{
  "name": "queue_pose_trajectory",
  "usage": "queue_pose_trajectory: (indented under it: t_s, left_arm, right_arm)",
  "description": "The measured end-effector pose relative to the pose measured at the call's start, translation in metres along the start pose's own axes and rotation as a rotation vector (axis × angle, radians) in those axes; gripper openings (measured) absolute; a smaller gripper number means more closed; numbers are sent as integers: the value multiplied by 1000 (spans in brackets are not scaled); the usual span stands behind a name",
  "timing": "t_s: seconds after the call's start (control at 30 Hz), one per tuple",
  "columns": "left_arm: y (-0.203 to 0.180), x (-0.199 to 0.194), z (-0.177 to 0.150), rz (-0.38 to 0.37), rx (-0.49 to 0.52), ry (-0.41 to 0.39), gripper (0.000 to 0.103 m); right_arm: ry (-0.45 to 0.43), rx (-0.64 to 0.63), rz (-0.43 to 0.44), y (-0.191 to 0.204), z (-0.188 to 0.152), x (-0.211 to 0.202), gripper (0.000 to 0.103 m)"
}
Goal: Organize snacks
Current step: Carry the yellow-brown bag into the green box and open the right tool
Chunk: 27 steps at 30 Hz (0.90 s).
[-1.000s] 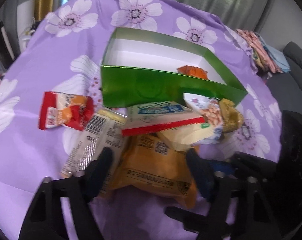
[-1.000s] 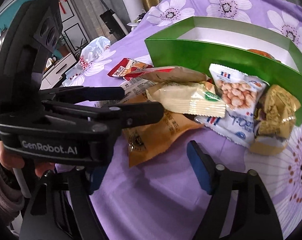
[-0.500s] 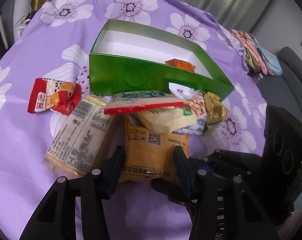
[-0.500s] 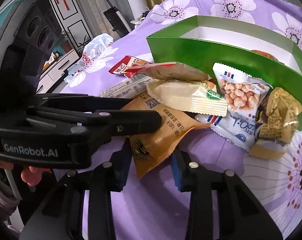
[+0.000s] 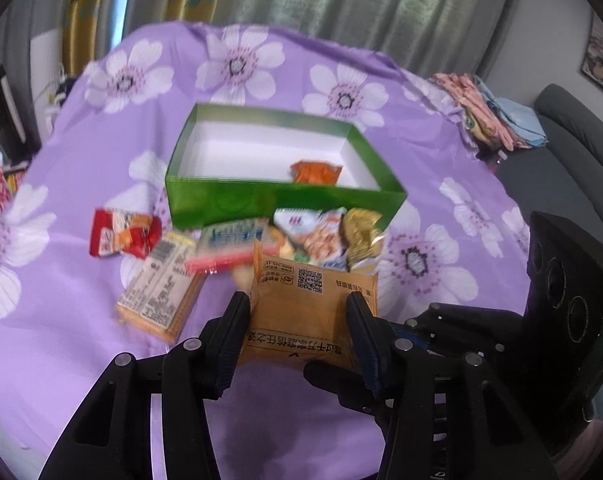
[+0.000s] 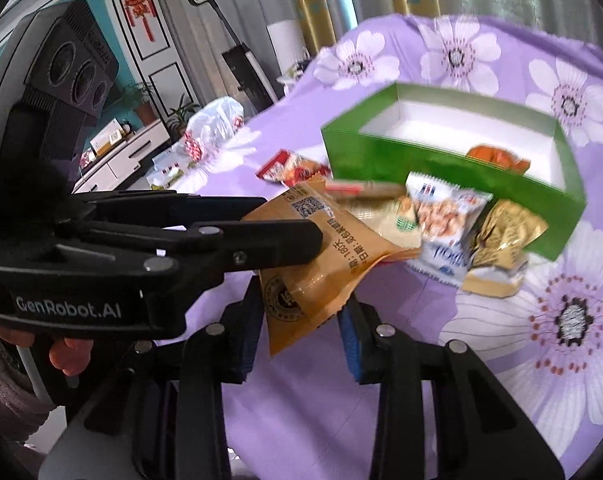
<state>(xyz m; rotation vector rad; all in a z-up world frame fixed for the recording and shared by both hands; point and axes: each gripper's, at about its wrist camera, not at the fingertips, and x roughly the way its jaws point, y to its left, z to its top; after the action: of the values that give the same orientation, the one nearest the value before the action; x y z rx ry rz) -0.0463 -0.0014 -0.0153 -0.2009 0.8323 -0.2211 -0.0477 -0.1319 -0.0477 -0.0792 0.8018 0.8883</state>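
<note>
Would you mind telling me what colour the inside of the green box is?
White, unlike its green outer walls; the box interior shows best in the left wrist view.

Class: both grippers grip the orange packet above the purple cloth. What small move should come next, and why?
Probably carry the orange packet forward over the near wall of the green box. Both the left gripper and right gripper clamp it clear of the pile, and the box holds only one snack.

Orange packet [image 5: 306,312] now gripped, lifted.
</note>
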Motion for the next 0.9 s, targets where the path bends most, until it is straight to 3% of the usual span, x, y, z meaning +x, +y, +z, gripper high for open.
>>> queue_pose_trajectory:
  t_s: [0.4, 0.9]
  left_arm:
    - [-31, -15, 23, 5, 78, -70, 50]
    - [-52, 11, 67, -36, 137, -108, 50]
  right_arm:
    - [-99, -3, -37, -8, 14, -34, 36]
    - [-161, 24, -104, -47, 40, -44, 36]
